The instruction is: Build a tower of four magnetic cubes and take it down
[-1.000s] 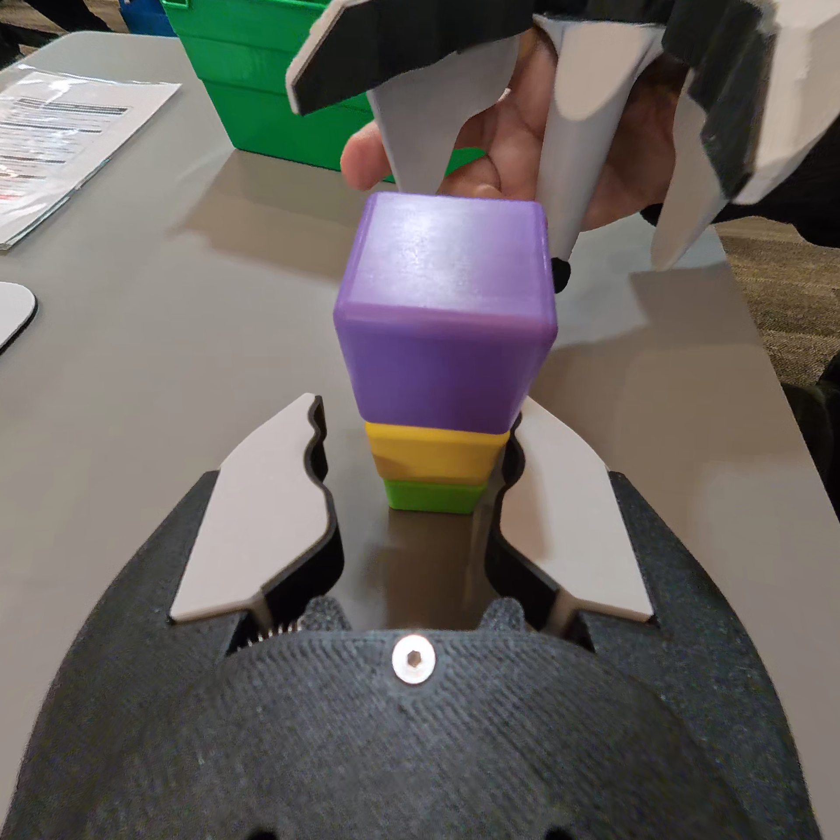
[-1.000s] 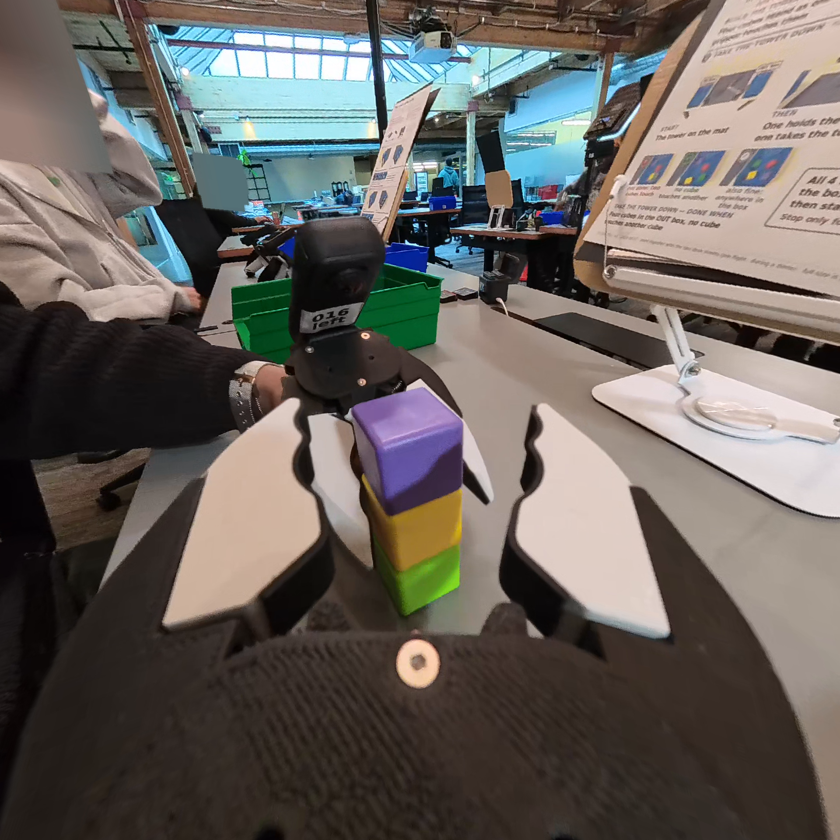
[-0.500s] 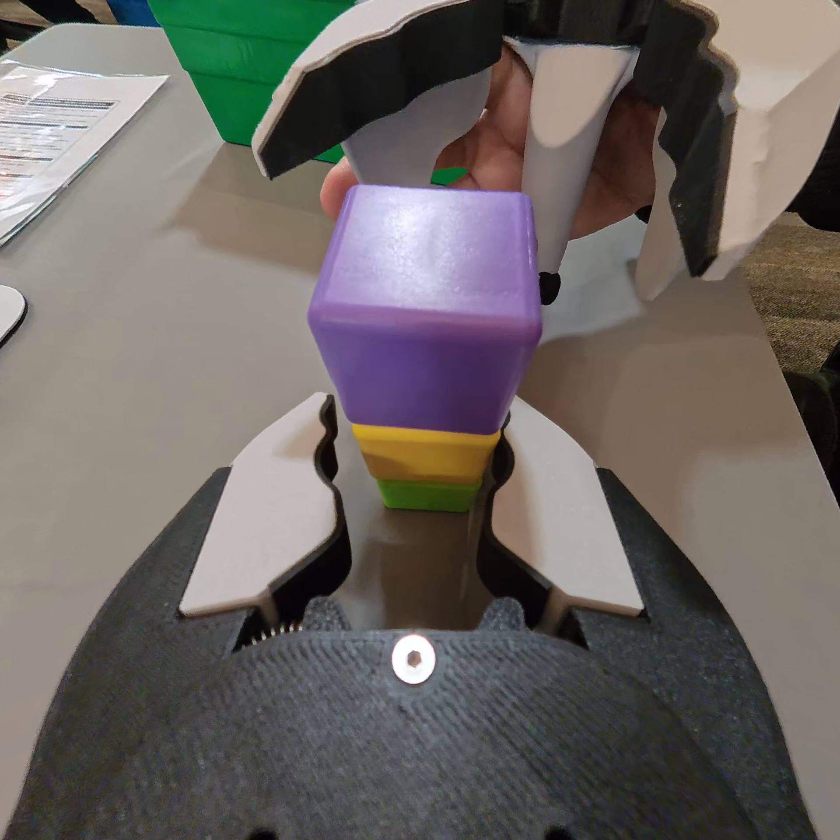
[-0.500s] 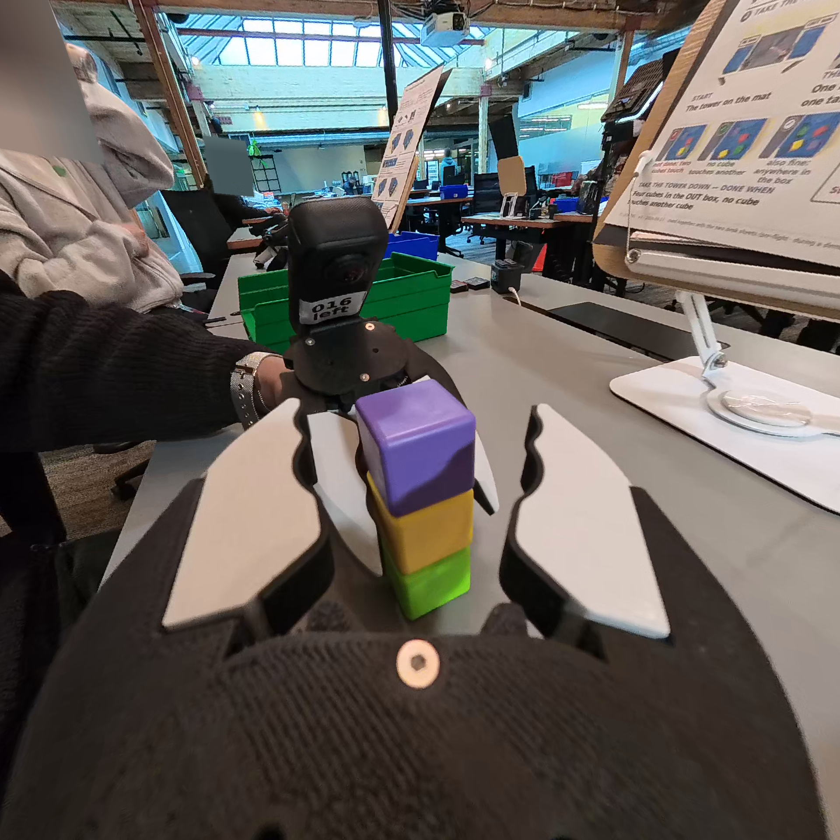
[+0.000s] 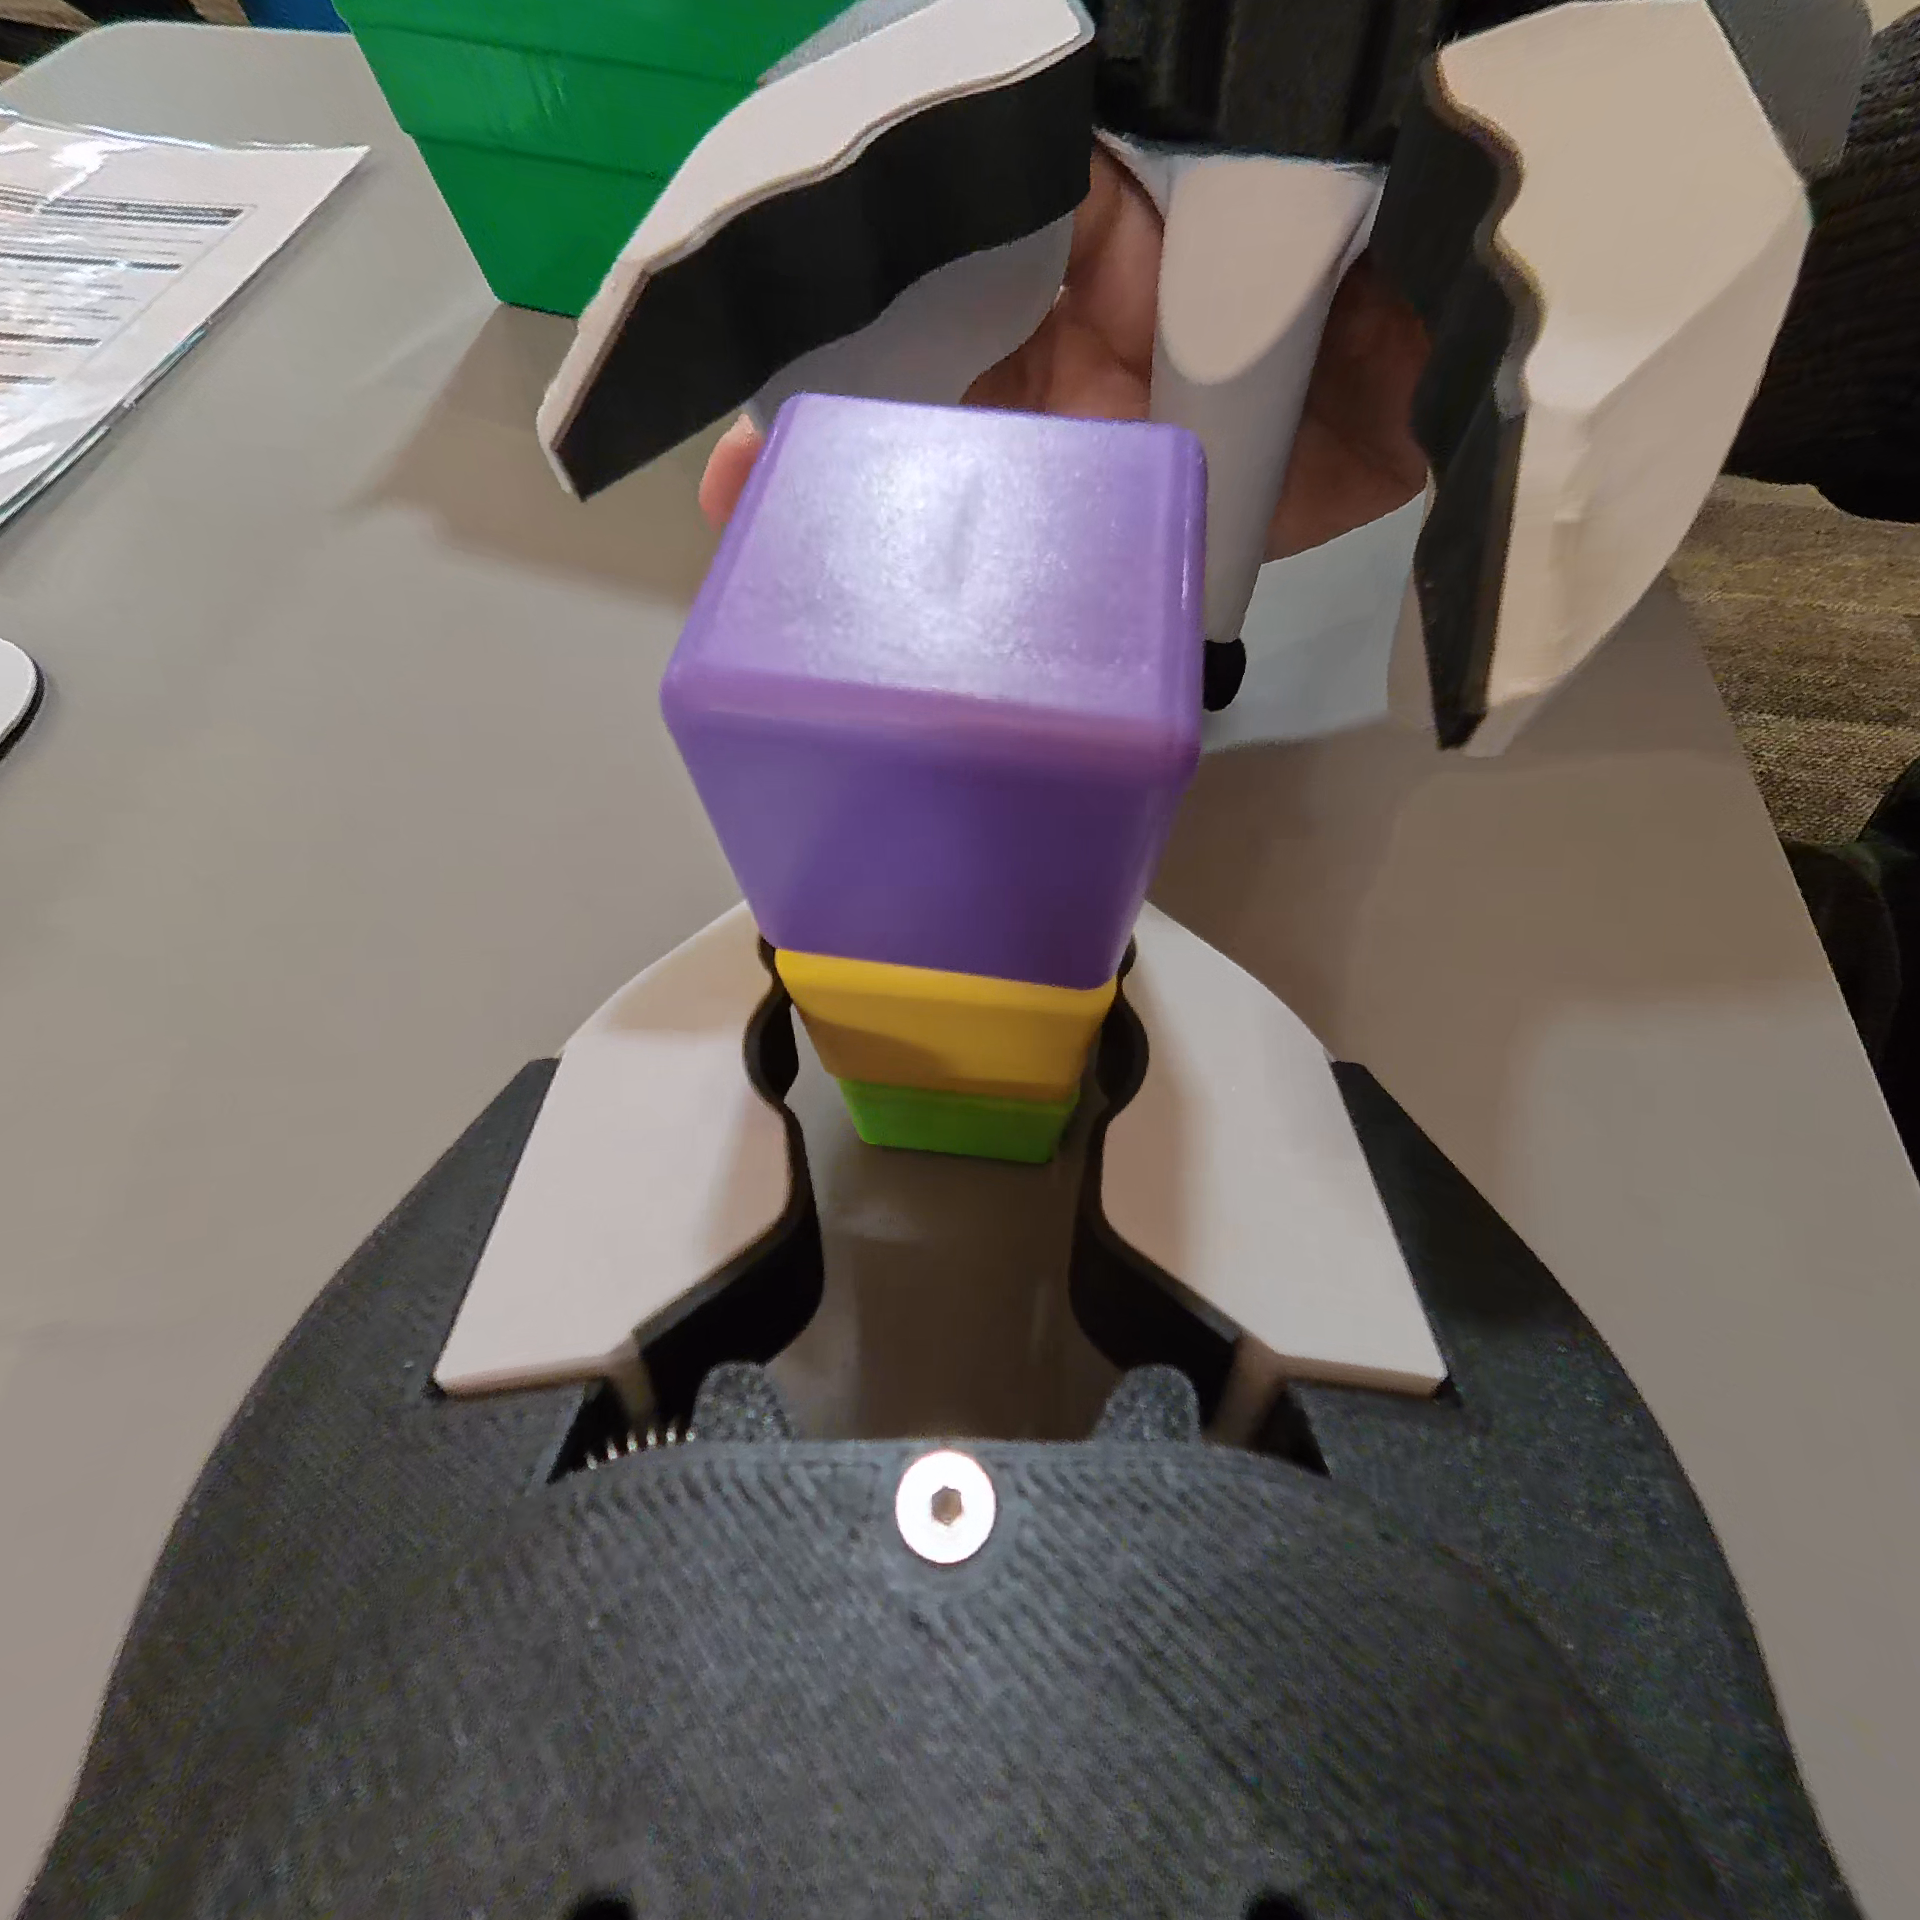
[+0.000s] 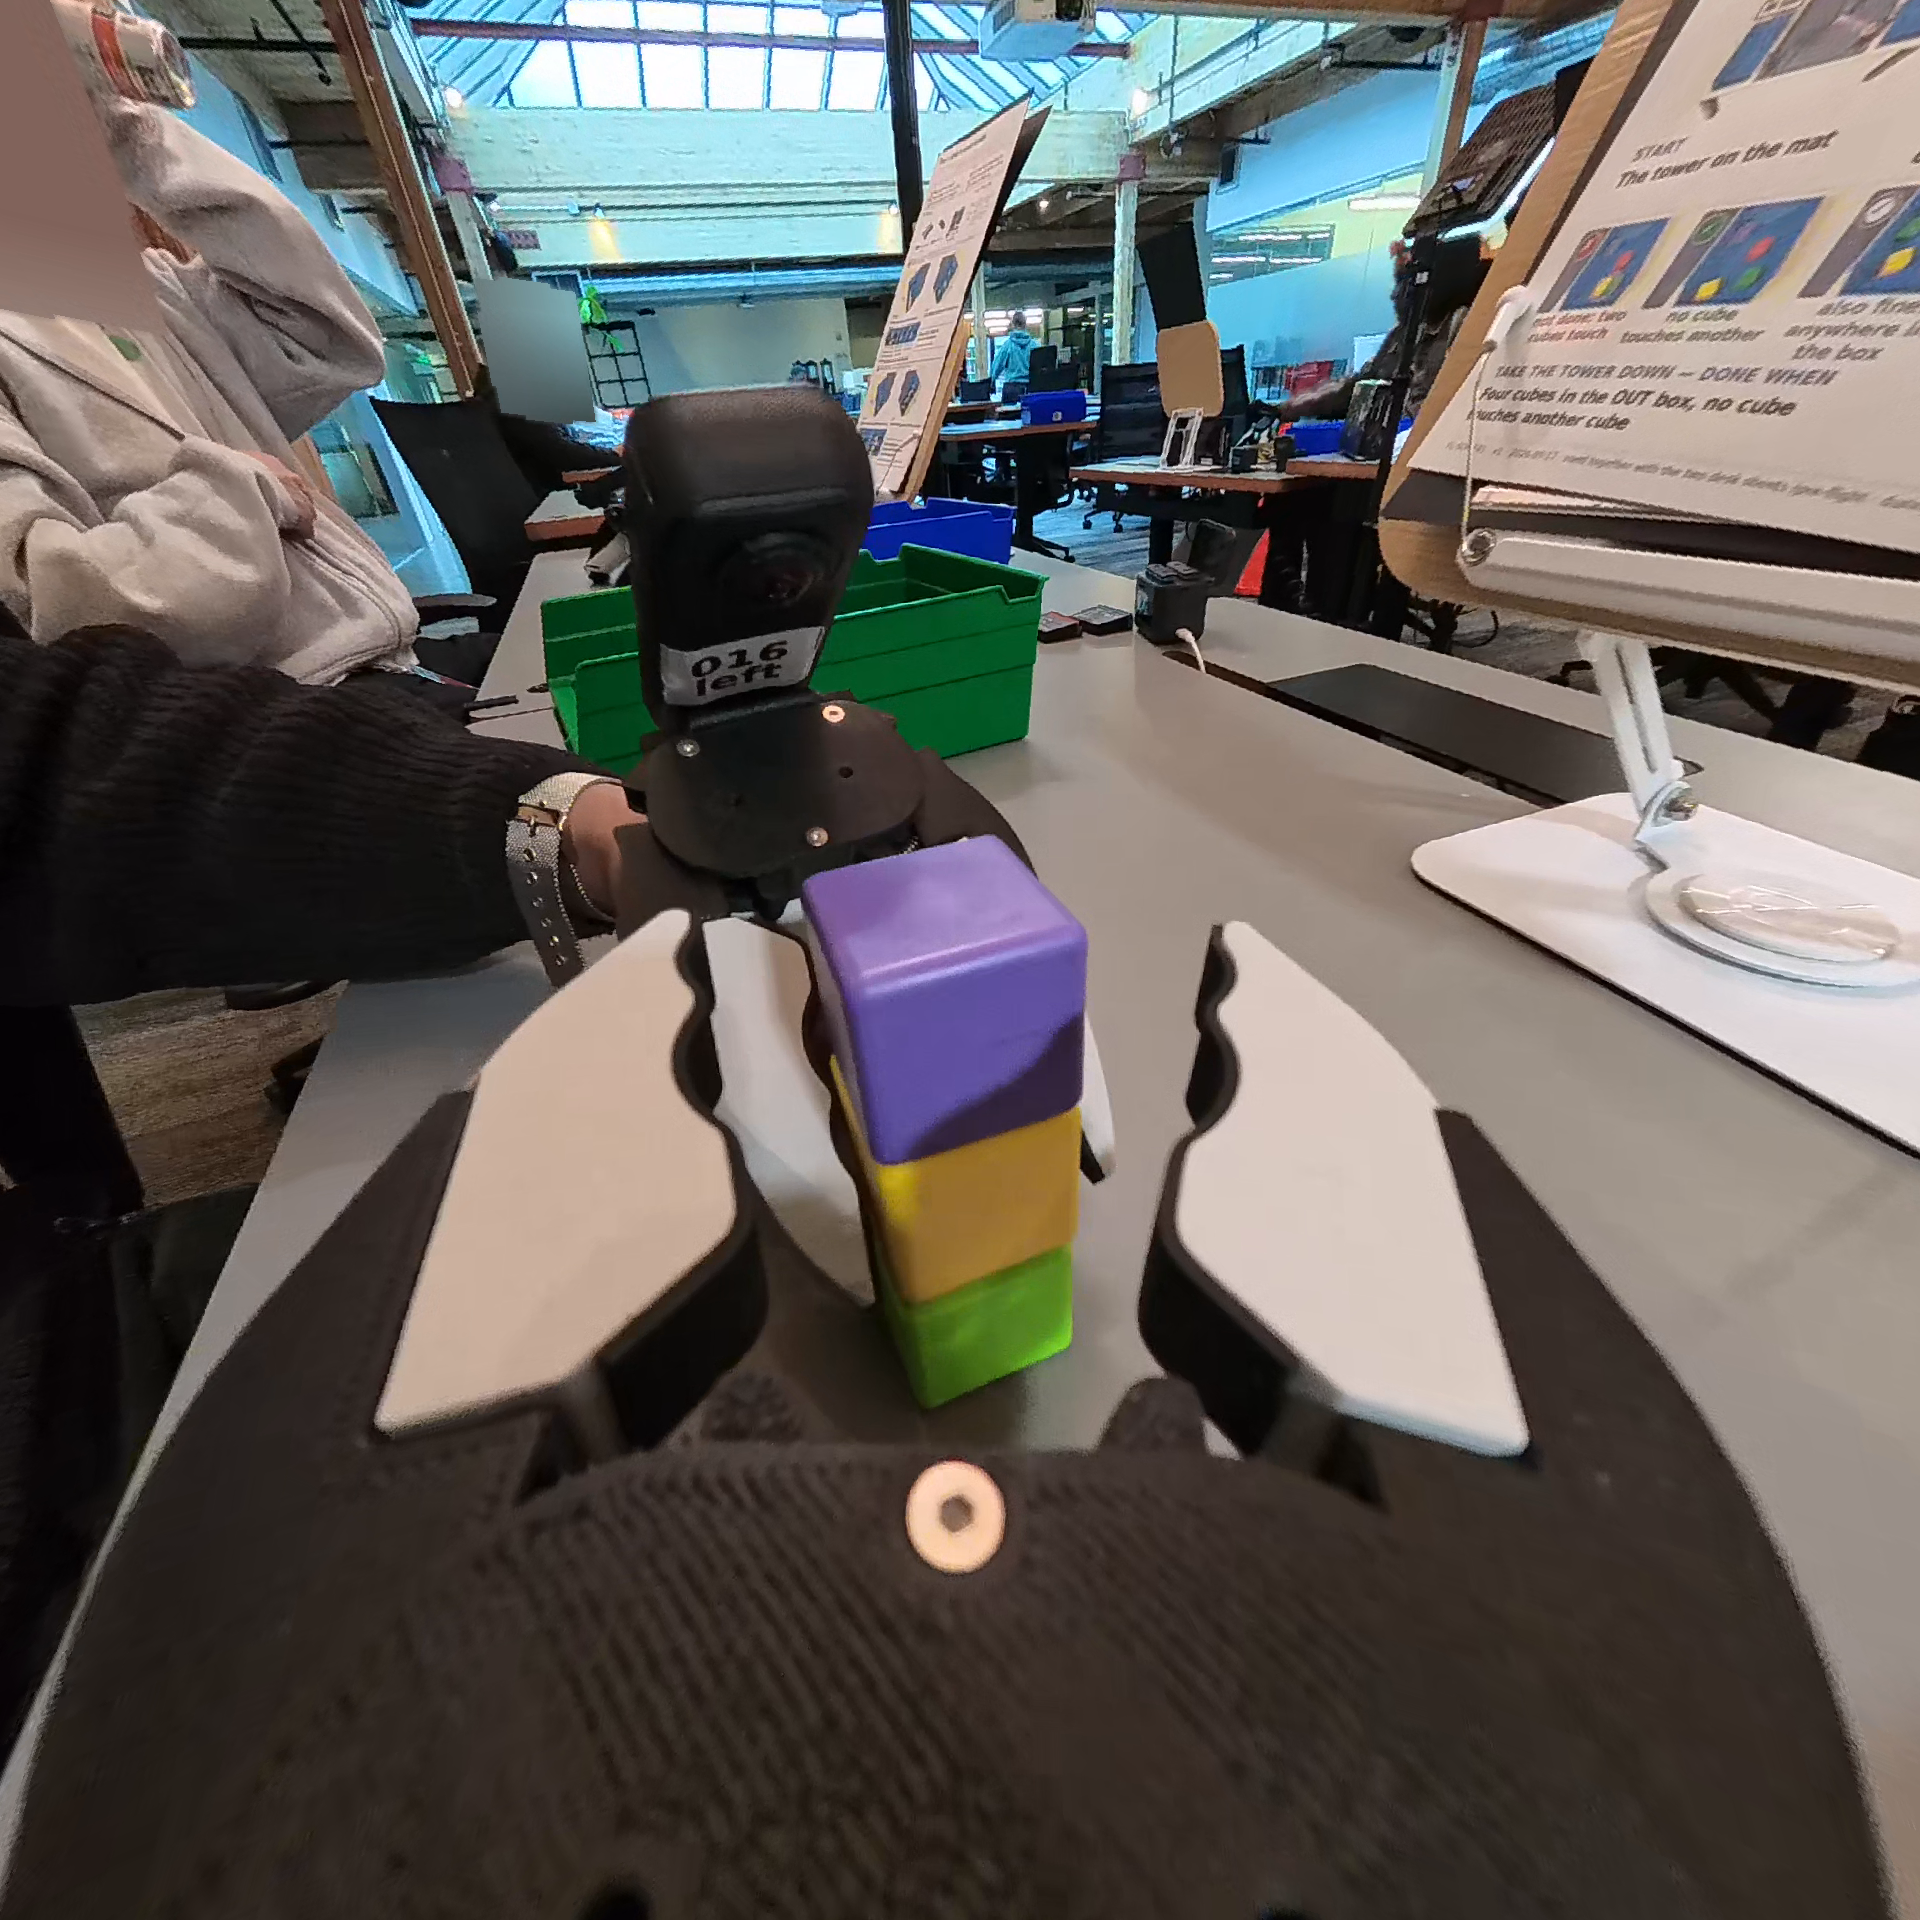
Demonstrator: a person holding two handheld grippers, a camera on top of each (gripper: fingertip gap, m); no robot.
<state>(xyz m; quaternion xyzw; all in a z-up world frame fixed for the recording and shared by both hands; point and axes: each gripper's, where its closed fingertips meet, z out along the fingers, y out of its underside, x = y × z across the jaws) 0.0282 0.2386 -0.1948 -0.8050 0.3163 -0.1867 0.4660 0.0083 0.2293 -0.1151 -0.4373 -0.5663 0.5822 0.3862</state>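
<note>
- We see the left hand-held gripper (image 5: 940,1023) with its fingers now closed against the yellow cube (image 5: 940,1023), narrower than a second ago.
- The yellow cube sits mid-stack, purple cube (image 5: 935,686) on top, green cube (image 5: 961,1122) beneath, on the grey bench (image 5: 312,779).
- Our right hand-held gripper (image 6: 951,1029) has its fingers spread wide, touching nothing, and has come closer around the purple cube (image 6: 951,997) than before.
- Farther out stand a green bin (image 6: 935,665) and a white stand base (image 6: 1714,935).
</note>
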